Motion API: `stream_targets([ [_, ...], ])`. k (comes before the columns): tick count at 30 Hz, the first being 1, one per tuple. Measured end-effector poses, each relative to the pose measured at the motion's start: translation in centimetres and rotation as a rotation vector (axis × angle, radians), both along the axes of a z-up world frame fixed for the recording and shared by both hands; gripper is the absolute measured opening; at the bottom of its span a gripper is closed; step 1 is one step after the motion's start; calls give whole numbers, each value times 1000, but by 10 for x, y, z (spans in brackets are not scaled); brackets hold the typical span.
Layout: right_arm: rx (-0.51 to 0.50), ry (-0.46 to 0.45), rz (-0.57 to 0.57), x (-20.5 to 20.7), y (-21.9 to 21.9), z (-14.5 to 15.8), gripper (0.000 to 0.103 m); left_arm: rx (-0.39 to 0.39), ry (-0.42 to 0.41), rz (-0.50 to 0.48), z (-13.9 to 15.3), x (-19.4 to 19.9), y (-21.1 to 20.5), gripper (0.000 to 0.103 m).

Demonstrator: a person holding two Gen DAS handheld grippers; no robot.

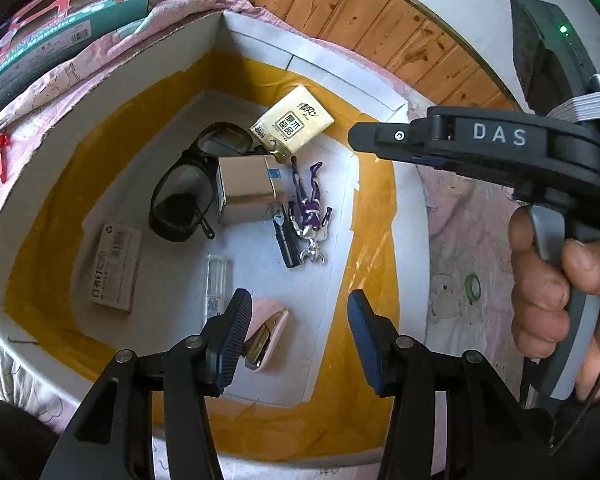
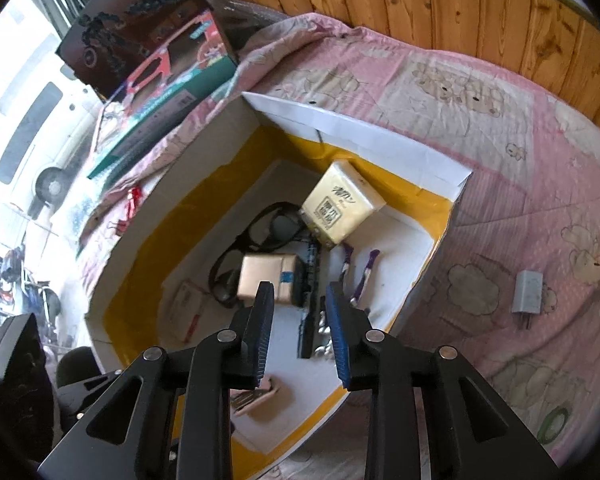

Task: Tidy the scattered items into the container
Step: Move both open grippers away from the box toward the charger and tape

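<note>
I held my left gripper (image 1: pixel 296 320) with its jaws apart and empty above the white box (image 1: pixel 112 92), over the pink stapler (image 1: pixel 266 330). My right gripper (image 2: pixel 300 332) was also spread, holding nothing, over the purple figure (image 2: pixel 360 276); farther right, the white charger (image 2: pixel 527 293) and green tape roll (image 2: pixel 553 424) lay on the pink quilt (image 2: pixel 440 92).

One white box (image 1: pixel 40 184) holds one tissue pack (image 1: pixel 292 122), one pair of sunglasses (image 1: pixel 192 184), one brown carton (image 1: pixel 248 190), one purple figure (image 1: pixel 310 210), one pink stapler (image 1: pixel 264 332), one staples box (image 1: pixel 116 268); outside, one charger (image 2: pixel 527 292).
</note>
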State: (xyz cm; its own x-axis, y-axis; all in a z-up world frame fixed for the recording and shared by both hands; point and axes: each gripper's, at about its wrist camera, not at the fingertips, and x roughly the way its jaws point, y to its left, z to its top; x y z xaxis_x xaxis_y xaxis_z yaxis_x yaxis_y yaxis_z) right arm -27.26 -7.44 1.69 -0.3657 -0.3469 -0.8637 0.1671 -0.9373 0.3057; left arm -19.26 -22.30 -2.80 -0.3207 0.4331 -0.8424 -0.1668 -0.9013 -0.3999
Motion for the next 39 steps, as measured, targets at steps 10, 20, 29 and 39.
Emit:
stream_targets([
  [10,-56,10,-12,29,5,16,29,-15,44,-10,22,22,6,51],
  [20,-196,35,-12,79,18,27,30,-41,99,-27,44,41,12,51],
  [29,-323,44,-40,133,51,17,32,-59,177,-66,67,64,35,51],
  [39,-431,75,-172,184,124,4,31,-109,214,-202,77,85,97,51],
])
